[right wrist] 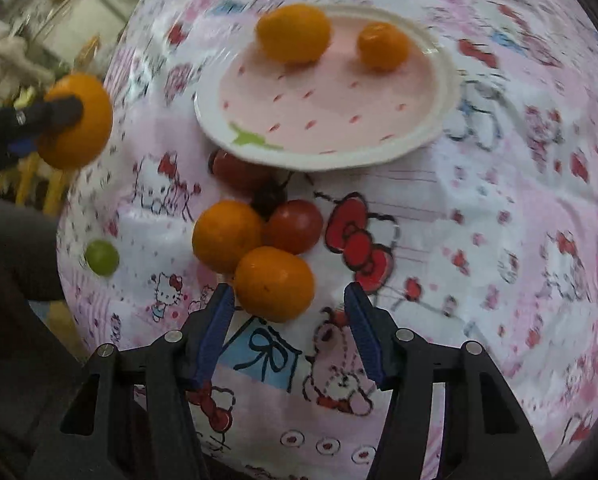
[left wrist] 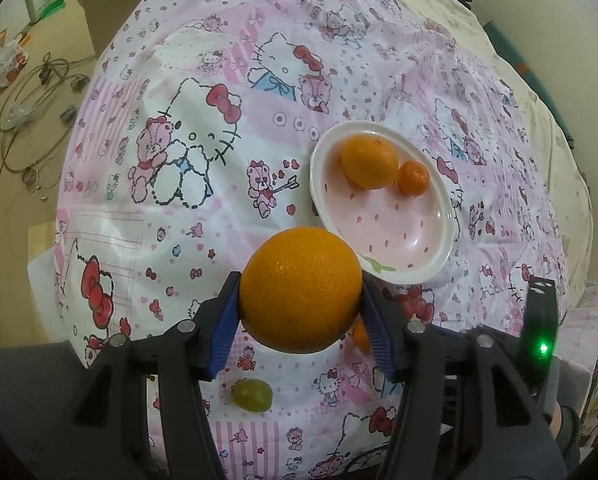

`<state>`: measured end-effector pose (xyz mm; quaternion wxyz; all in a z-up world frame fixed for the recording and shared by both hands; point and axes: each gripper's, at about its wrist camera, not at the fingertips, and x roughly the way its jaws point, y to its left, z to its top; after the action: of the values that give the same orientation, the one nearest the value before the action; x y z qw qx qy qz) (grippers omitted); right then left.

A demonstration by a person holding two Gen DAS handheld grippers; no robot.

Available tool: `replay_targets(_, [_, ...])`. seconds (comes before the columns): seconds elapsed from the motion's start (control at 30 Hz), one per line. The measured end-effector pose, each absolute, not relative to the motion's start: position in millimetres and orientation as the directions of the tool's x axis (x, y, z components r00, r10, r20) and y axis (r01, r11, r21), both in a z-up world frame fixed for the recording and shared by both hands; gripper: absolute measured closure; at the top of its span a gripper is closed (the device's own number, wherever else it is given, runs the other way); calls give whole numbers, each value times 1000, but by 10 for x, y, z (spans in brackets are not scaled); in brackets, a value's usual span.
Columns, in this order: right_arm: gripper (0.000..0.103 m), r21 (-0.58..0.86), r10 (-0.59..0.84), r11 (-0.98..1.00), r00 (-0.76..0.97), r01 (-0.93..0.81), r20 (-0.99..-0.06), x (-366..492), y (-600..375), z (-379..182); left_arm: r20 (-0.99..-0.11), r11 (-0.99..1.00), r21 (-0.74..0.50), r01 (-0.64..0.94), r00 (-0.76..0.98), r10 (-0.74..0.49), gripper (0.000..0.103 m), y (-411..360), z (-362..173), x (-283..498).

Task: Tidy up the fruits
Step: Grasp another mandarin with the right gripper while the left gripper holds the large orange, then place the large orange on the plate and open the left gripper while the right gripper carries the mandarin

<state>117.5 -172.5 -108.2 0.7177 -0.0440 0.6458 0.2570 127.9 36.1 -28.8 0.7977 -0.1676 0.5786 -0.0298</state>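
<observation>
Left wrist view. Left gripper: jaws closed on a big orange, blue pads pressed to both its sides; the fruit is held off the cloth, just short of the plate's near rim. Landmark: plate, pink with a white rim, lying on the cartoon-print cloth. On the plate, at its far side: an orange and a small mandarin, the two touching. Grape, green, on the cloth well nearer than the plate, below the held fruit. A sliver of another orange fruit shows behind the right finger; cannot tell which one.

Right wrist view (motion blur). Right gripper: jaws wide apart, holding nothing. A mandarin sits between the fingertips, close to the left pad; contact cannot be judged. On the near side of the plate, a cluster on the cloth: second mandarin, tomato, and another tomato partly under the plate rim. On the plate's far side: orange and small mandarin, apart in this view. Grape far left of the cluster. Left gripper with the big orange, left of the plate.
</observation>
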Motion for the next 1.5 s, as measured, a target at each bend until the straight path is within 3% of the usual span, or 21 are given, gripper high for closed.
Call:
replay_targets(0.1, [45, 269, 310, 845, 13, -462, -951, 1189, -1607, -1153, -913, 941, -303, -152, 330, -241, 50, 372, -289, 1276])
replay_targets(0.13, [52, 270, 311, 841, 10, -469, -950, 1192, -1583, -1165, -913, 941, -303, -153, 330, -240, 50, 375, -289, 1279])
replay_targets(0.27, [59, 279, 316, 838, 0, -469, -949, 1218, -1553, -1190, -914, 942, -300, -153, 330, -237, 50, 376, -293, 1282])
replay_targets(0.87, [59, 367, 425, 868, 118, -336, -897, 1243, -2175, -686, -925, 954, -261, -147, 322, -203, 50, 333, -356, 1306])
replay_targets(1.17, [59, 351, 433, 882, 245, -314, -868, 1650, -2301, -404, -921, 957, -269, -109, 320, -223, 50, 175, -353, 1498])
replay_targets(1.5, [59, 358, 440, 880, 250, -314, -862, 2087, -2349, -464, -933, 959, -279, -52, 250, -258, 50, -174, -575, 1928])
